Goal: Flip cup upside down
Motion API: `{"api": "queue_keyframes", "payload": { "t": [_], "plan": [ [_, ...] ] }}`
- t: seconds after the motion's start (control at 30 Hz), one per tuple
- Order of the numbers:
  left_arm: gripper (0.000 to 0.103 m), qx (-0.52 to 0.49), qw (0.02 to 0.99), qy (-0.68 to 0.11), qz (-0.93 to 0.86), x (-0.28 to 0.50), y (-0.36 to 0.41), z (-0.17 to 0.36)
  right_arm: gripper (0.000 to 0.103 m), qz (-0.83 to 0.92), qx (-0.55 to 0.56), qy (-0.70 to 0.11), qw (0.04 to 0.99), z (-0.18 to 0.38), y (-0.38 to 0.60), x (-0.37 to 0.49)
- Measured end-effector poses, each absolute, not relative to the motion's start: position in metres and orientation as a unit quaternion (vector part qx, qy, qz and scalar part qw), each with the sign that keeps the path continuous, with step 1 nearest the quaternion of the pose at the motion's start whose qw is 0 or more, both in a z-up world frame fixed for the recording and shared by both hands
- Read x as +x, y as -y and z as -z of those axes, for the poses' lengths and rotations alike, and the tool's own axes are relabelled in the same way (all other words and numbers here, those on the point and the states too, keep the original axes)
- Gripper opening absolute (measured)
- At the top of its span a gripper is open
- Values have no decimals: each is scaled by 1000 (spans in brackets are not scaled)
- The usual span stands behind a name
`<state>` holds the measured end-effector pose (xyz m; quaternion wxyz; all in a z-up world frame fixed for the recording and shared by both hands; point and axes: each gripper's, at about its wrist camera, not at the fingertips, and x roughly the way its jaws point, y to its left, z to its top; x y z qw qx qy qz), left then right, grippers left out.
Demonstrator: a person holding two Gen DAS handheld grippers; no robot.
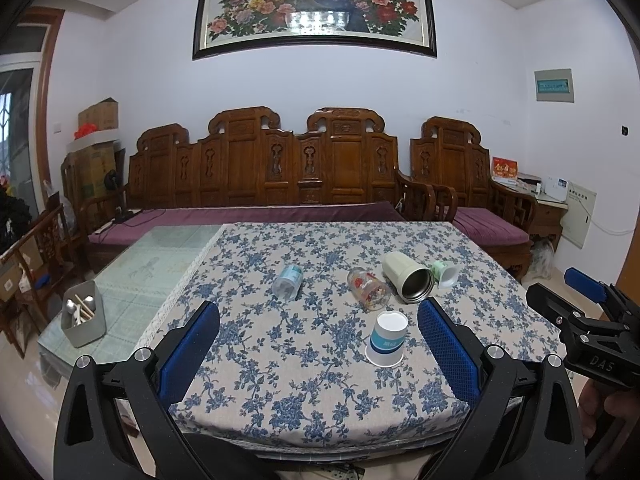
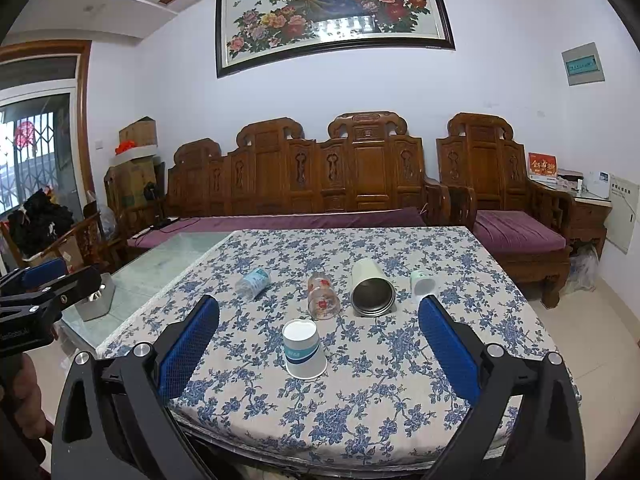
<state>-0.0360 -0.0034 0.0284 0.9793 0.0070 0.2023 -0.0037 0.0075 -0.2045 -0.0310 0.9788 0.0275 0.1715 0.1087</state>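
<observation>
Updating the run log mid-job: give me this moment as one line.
paper cup: upside down on tablecloth | left gripper: open, empty | right gripper: open, empty | other four cups: on their sides

walls: pale | painting: peacock, framed | bench: carved wood, purple cushions | floor: light tile

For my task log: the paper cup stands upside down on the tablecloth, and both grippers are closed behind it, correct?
Not quite. The paper cup does stand upside down on the tablecloth, but the grippers are open, not closed: the right wrist view shows the right gripper with its jaws spread wide, and the left wrist view shows the same for the left gripper.
</observation>
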Motion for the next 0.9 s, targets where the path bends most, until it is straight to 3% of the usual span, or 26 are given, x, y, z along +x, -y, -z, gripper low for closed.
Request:
{"api": "queue_keyframes", "payload": {
  "t": [0.9],
  "plan": [
    [95,6,979,-202,4,-36,1,-27,100,-109,28,-171,979,32,203,8]
  ]
}}
